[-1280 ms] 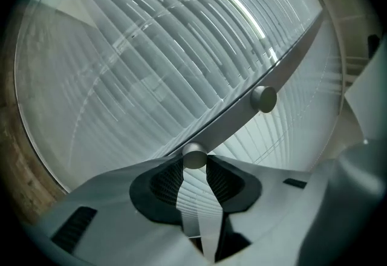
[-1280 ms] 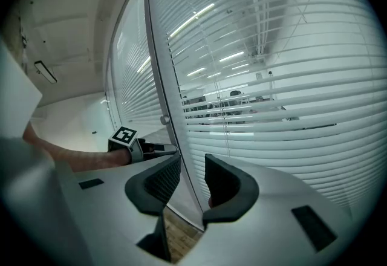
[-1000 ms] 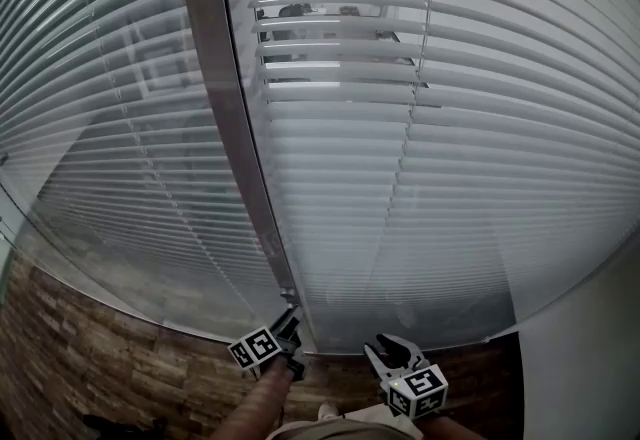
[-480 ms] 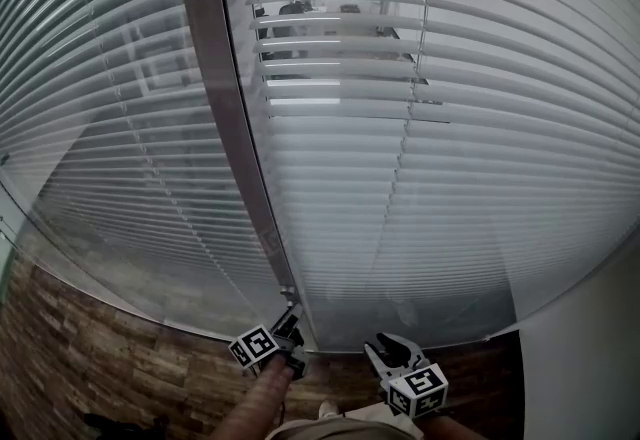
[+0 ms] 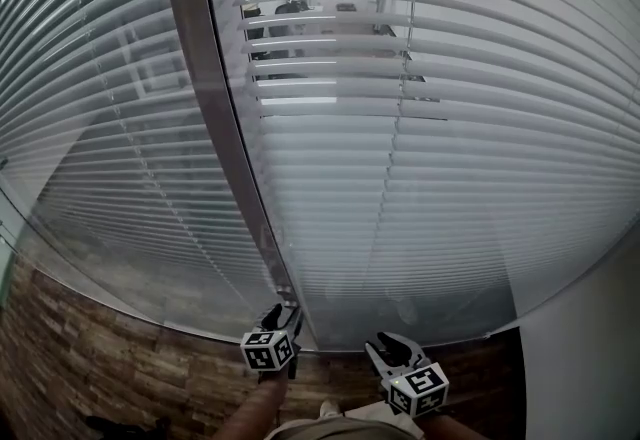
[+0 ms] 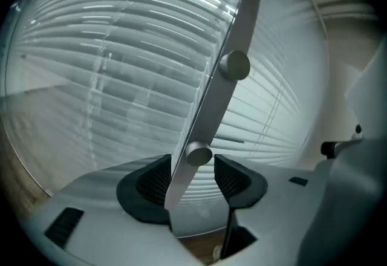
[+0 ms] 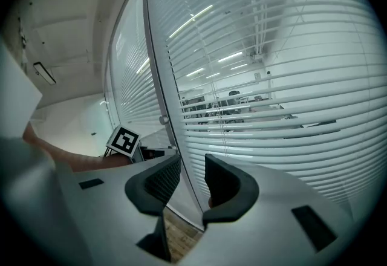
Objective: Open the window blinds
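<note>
White slatted blinds (image 5: 420, 178) hang behind glass, split by a grey metal post (image 5: 215, 128). Through the tilted upper slats an office shows. Low on the post sits a small round metal knob (image 6: 198, 153), with a second knob (image 6: 234, 65) higher up. My left gripper (image 5: 281, 314) is at the post's foot; in the left gripper view (image 6: 193, 161) its jaws are opening, with the lower knob between the pads and a gap on each side. My right gripper (image 5: 389, 342) hangs just to the right, near the glass, its jaws (image 7: 193, 161) drawn close with nothing between them.
A second blind panel (image 5: 100, 128) fills the left side. Wood-look flooring (image 5: 90, 378) runs below the glass, and a white wall (image 5: 590, 358) stands at the right. The person's left forearm (image 5: 262, 408) shows at the bottom edge.
The left gripper has rolled about its own axis at the post's foot, so its marker cube now faces up. The right gripper has stayed put.
</note>
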Action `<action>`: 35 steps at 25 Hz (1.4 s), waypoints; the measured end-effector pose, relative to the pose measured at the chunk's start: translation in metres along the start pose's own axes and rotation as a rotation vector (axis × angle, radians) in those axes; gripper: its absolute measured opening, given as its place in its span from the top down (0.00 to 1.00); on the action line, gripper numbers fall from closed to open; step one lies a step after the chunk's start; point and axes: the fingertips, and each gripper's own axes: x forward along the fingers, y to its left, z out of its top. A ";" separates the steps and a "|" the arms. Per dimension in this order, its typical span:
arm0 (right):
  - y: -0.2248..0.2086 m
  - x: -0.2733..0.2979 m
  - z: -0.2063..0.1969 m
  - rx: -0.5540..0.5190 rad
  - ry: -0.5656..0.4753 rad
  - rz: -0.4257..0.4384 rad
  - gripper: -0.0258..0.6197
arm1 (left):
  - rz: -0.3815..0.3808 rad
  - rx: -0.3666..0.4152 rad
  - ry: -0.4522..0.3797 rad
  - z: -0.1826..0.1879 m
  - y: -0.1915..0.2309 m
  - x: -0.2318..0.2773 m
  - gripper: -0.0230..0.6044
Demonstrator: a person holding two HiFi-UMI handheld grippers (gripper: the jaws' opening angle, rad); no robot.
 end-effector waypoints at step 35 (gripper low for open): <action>-0.003 0.008 0.001 -0.009 0.002 0.000 0.77 | -0.025 -0.233 -0.046 0.009 0.000 0.004 0.75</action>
